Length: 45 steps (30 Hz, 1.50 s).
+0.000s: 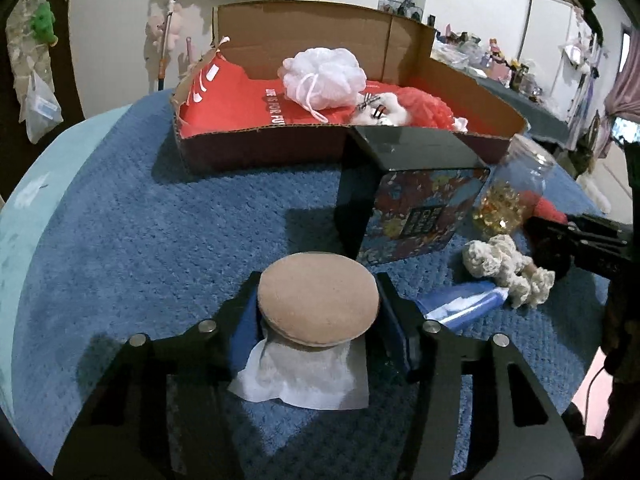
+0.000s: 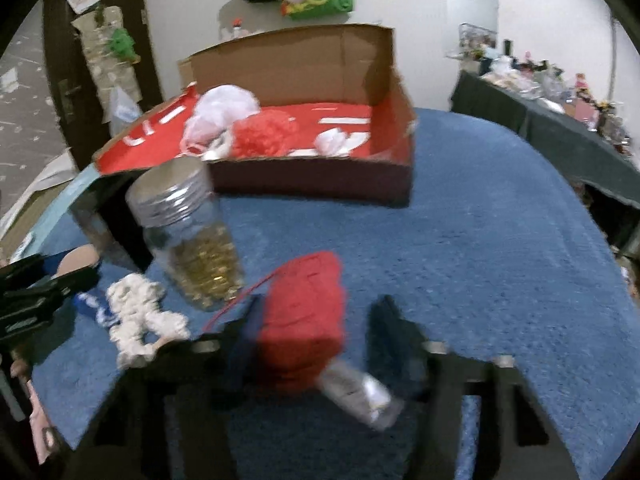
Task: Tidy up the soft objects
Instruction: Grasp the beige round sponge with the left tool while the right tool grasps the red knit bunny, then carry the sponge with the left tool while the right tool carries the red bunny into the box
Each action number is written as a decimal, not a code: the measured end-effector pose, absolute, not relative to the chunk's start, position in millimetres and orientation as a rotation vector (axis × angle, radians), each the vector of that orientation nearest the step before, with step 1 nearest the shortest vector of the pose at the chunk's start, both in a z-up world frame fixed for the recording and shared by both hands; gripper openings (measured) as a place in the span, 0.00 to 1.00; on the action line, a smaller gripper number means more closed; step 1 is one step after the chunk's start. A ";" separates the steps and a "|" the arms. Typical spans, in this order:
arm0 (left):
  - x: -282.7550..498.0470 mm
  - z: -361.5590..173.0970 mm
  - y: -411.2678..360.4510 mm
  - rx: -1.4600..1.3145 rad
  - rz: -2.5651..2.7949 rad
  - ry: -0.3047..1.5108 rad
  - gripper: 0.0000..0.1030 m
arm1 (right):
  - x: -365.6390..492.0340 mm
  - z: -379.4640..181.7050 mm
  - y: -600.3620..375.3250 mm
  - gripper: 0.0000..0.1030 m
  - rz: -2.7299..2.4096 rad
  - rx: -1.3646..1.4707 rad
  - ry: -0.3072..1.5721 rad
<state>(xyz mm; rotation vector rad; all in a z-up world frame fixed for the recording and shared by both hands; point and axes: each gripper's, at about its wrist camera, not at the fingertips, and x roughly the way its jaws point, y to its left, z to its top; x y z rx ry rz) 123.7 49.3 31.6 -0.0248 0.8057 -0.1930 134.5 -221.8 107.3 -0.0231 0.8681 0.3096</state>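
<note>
A round tan puff (image 1: pixel 318 300) lies on a white tissue (image 1: pixel 304 376) on the blue mat. My left gripper (image 1: pixel 318 306) has a finger against each side of the puff, shut on it. In the right wrist view, which is blurred, a red knitted piece (image 2: pixel 304 316) sits between the fingers of my right gripper (image 2: pixel 316 320). Its left finger touches the red piece and a gap shows at the right finger (image 2: pixel 386 328), so that gripper is open. Behind stands a cardboard box (image 1: pixel 256 144) lined in red, holding a white mesh pouf (image 1: pixel 324 76) and a red pouf (image 1: pixel 424 108).
A patterned tin (image 1: pixel 416 208) and a tilted glass jar of gold beads (image 1: pixel 512 188) stand between the grippers and the box. A cream knitted item (image 1: pixel 508 272) and a blue packet (image 1: pixel 460 304) lie at the right. A small clear bottle (image 2: pixel 360 392) lies under the right gripper.
</note>
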 end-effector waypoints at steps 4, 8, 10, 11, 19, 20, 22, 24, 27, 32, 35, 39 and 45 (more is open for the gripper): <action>118.6 35.0 48.6 -0.028 -0.204 0.797 0.49 | 124.1 113.8 -217.0 0.36 0.308 -0.054 0.821; 113.4 39.2 46.6 -0.026 -0.213 0.786 0.49 | 119.7 120.2 -219.5 0.36 0.321 -0.024 0.811; 112.8 40.4 46.0 -0.026 -0.213 0.781 0.49 | 117.7 123.4 -220.3 0.36 0.322 -0.025 0.805; 112.6 40.8 46.1 -0.026 -0.214 0.781 0.49 | 116.6 124.4 -220.6 0.36 0.323 -0.024 0.803; 112.3 40.9 46.7 -0.026 -0.212 0.786 0.49 | 117.5 125.0 -220.4 0.36 0.322 -0.015 0.809; 111.6 41.6 46.7 -0.027 -0.214 0.784 0.49 | 117.6 125.1 -220.6 0.36 0.323 -0.014 0.809; 110.4 43.4 47.2 -0.029 -0.215 0.778 0.49 | 116.9 125.5 -221.4 0.36 0.323 -0.012 0.807; 108.2 46.8 46.1 -0.027 -0.222 0.770 0.49 | 115.3 127.5 -222.3 0.36 0.324 -0.009 0.803; 104.7 51.6 44.4 -0.020 -0.230 0.757 0.49 | 113.2 132.0 -222.6 0.36 0.324 -0.010 0.793; 99.2 59.6 40.0 -0.012 -0.248 0.738 0.49 | 108.6 140.2 -223.7 0.36 0.326 -0.008 0.771; 98.2 62.1 38.7 -0.011 -0.254 0.734 0.49 | 106.1 144.8 -224.0 0.36 0.329 -0.010 0.760; 98.5 62.3 38.8 -0.011 -0.251 0.737 0.49 | 106.9 146.2 -224.0 0.36 0.328 -0.012 0.757; 106.3 58.0 46.6 -0.012 -0.231 0.767 0.49 | 108.6 146.9 -229.4 0.36 0.305 -0.021 0.760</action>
